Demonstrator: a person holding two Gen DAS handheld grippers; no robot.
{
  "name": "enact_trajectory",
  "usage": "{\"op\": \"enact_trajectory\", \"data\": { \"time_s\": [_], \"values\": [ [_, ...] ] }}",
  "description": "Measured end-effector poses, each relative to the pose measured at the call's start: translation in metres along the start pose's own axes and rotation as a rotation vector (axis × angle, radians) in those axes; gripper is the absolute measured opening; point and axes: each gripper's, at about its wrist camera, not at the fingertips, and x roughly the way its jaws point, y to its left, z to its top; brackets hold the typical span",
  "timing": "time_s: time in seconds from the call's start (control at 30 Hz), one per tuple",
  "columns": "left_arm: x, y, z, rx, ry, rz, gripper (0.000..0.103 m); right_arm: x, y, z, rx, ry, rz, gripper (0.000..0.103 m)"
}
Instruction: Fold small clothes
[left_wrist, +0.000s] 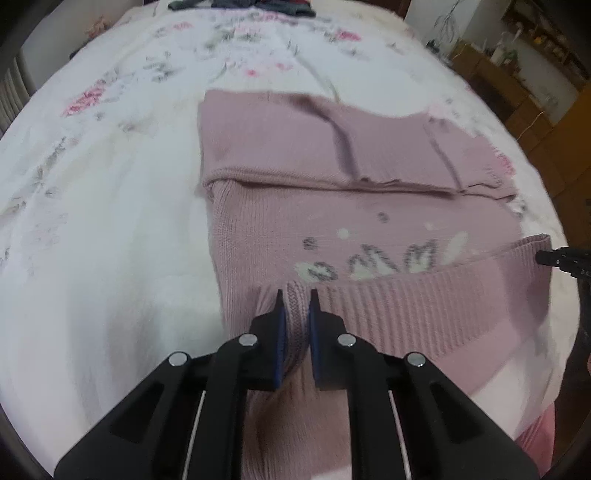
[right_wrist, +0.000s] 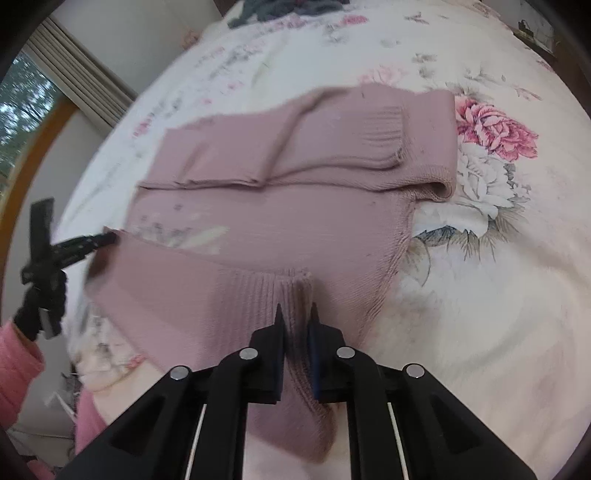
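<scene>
Pink knitted sweater (left_wrist: 332, 206) lay on the bed (left_wrist: 110, 221), on a white bedspread with a floral print. Both sleeves were folded across the upper part of the garment; the patterned front with grey and white motifs faced up.

Left hand-held gripper (left_wrist: 295, 295): jaws nearly closed, pinching a bunched fold of the ribbed hem (left_wrist: 424, 302) at the sweater's left corner. Knit fabric visible between the blue pads (left_wrist: 281, 332).

Right hand-held gripper (right_wrist: 295, 308): jaws likewise nearly closed on the ribbed hem at the opposite corner, fabric gathered between the fingers.

The hem was raised off the bedspread between the two grips and hung as a band across the lower body of the sweater; the rest of the sweater lay flat. In the right wrist view the left hand-held gripper appeared at the left edge, at the hem's far end, with a pink sleeve (right_wrist: 18, 369) of the person below it.

Dark clothes (left_wrist: 243, 5) lay in a heap at the far end of the bed, well apart from the sweater. Frames were motion-blurred.
</scene>
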Motion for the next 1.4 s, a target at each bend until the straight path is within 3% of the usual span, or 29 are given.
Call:
{"op": "enact_trajectory", "data": {
  "time_s": [0.13,0.33,0.5,0.73,0.9,1.07,1.4],
  "values": [
    [-0.015,-0.002,-0.012,-0.010,-0.024,-0.022,0.009,-0.017,0.000,-0.011,0.049,-0.028,0.072,0.010],
    [-0.047,-0.001,-0.011,-0.057,-0.107,-0.049,0.009,-0.044,-0.001,-0.014,0.073,-0.077,0.074,0.010],
    [-0.078,-0.002,0.021,-0.073,-0.201,-0.070,0.008,-0.071,-0.001,0.001,0.084,-0.142,0.098,0.009],
    [-0.092,-0.012,0.099,-0.038,-0.309,-0.057,0.008,-0.104,-0.004,0.058,0.084,-0.244,0.079,0.009],
    [-0.069,-0.009,0.156,-0.079,-0.337,-0.033,0.008,-0.099,-0.014,0.120,0.096,-0.261,0.019,0.009],
    [-0.024,0.007,0.192,-0.132,-0.298,-0.011,0.008,-0.068,-0.031,0.165,0.128,-0.242,-0.029,0.009],
    [0.072,0.027,0.205,-0.120,-0.150,0.082,0.009,0.021,-0.072,0.202,0.189,-0.142,-0.113,0.009]
  ]
}}
